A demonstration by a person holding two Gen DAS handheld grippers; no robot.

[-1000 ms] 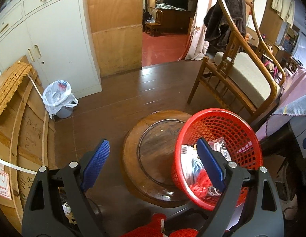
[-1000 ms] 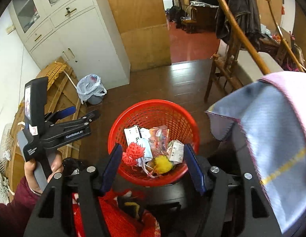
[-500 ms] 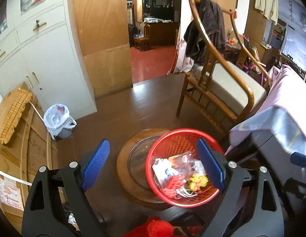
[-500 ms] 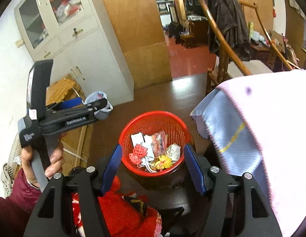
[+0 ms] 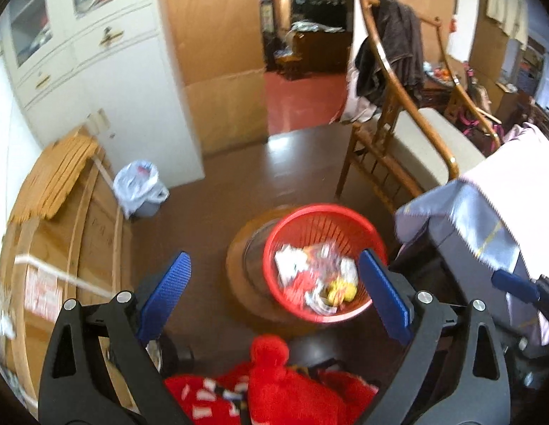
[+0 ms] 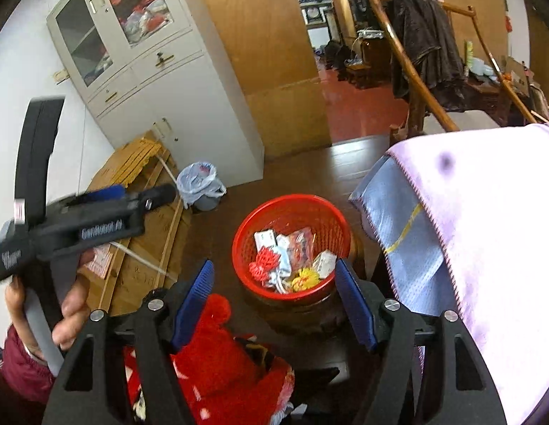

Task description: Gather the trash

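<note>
A red mesh basket (image 5: pixel 292 226) (image 6: pixel 260 219) stands on a round wooden stand (image 5: pixel 239 265) on the dark floor. It holds wrappers (image 6: pixel 299 244), a red knot (image 6: pixel 265 264) and a yellow piece (image 6: pixel 304 278). My left gripper (image 5: pixel 274 258) hangs well above and short of the basket. Its jaws are opening, with nothing between the blue pads (image 5: pixel 168 287). My right gripper (image 6: pixel 274 265) also hovers above the basket, its jaws opening and empty. In the right wrist view a hand (image 6: pixel 68 311) holds the left tool at the left edge.
A small bin lined with a white bag (image 5: pixel 139 191) (image 6: pixel 201 184) stands by the white cabinet (image 5: pixel 107 81). Wooden boards (image 5: pixel 61 212) lean at the left. A wooden chair (image 5: pixel 398 148) and pink and blue cloths (image 6: pixel 487 248) are at the right. A red knitted garment (image 5: pixel 274 382) lies below the grippers.
Both grippers have risen and drawn back from the basket, which now looks smaller and farther off. The pads of each stand a little wider apart.
</note>
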